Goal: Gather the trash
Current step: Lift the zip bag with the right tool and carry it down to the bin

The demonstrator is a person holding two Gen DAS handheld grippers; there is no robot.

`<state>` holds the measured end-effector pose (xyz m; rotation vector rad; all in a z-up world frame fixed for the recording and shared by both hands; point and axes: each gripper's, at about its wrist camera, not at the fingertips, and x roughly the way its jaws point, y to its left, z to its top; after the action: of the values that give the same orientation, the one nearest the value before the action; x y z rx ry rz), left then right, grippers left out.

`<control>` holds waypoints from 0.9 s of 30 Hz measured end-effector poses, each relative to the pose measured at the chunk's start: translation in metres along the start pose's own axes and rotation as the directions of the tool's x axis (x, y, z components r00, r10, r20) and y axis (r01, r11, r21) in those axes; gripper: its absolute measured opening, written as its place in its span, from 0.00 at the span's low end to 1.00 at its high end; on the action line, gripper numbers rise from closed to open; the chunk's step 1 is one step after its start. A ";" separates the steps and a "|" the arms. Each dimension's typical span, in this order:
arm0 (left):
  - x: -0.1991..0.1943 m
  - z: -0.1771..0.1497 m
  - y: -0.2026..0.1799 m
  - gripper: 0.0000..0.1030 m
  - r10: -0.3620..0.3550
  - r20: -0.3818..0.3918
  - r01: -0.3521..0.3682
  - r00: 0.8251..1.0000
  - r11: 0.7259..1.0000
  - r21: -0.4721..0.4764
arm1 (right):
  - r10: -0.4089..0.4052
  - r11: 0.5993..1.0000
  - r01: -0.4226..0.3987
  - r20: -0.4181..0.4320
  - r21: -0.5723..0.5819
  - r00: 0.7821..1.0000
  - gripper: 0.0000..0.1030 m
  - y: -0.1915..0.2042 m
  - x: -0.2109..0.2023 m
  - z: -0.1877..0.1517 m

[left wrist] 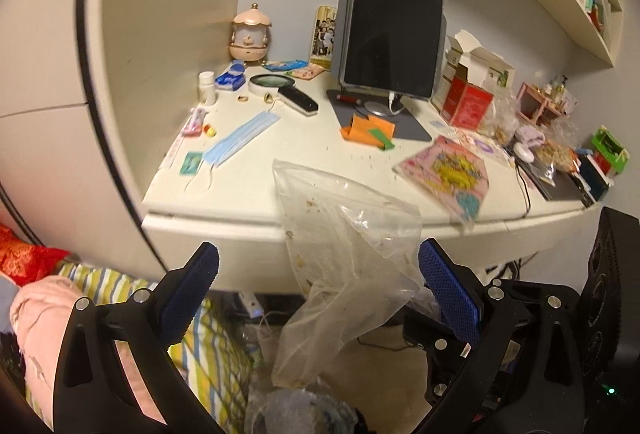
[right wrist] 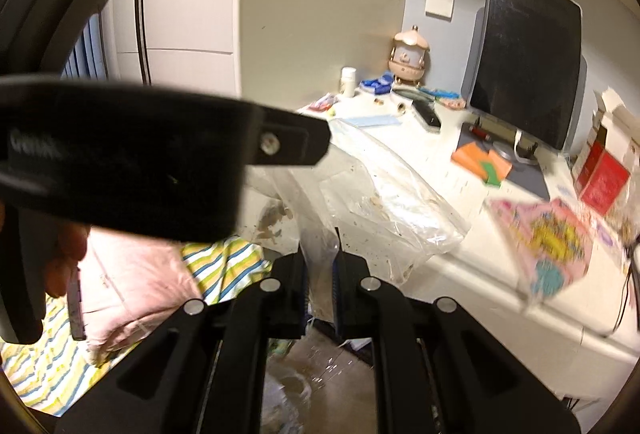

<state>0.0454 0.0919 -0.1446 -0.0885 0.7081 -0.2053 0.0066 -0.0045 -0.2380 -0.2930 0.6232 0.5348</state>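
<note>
The left wrist view shows the left hand-held gripper spread wide, a clear plastic bag hanging between its blue pads without touching either, in front of the table edge. On the table lie a blue face mask, a dark screen and a pink packet. In the right wrist view, the right hand-held gripper pinches the bag's lower edge.

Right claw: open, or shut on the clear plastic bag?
Shut on it: the right claw has its jaws pinching the clear plastic bag.
</note>
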 end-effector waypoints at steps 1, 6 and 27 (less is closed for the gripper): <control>-0.007 -0.007 0.003 0.94 0.001 -0.002 -0.001 1.000 1.000 0.004 | -0.001 1.000 0.001 -0.005 0.004 1.000 0.10 0.005 -0.002 -0.004; -0.035 -0.038 0.016 0.94 0.001 -0.011 -0.001 1.000 1.000 0.013 | -0.009 1.000 0.009 -0.027 0.021 1.000 0.10 0.033 -0.012 -0.025; -0.017 -0.188 0.048 0.94 -0.020 -0.233 0.024 0.972 1.000 0.015 | 0.021 0.988 0.020 -0.263 0.153 0.965 0.10 0.098 0.005 -0.145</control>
<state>-0.0821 0.1407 -0.2836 -0.0557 0.9395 -0.2456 -0.1127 0.0183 -0.3636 -0.2187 0.9192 0.4480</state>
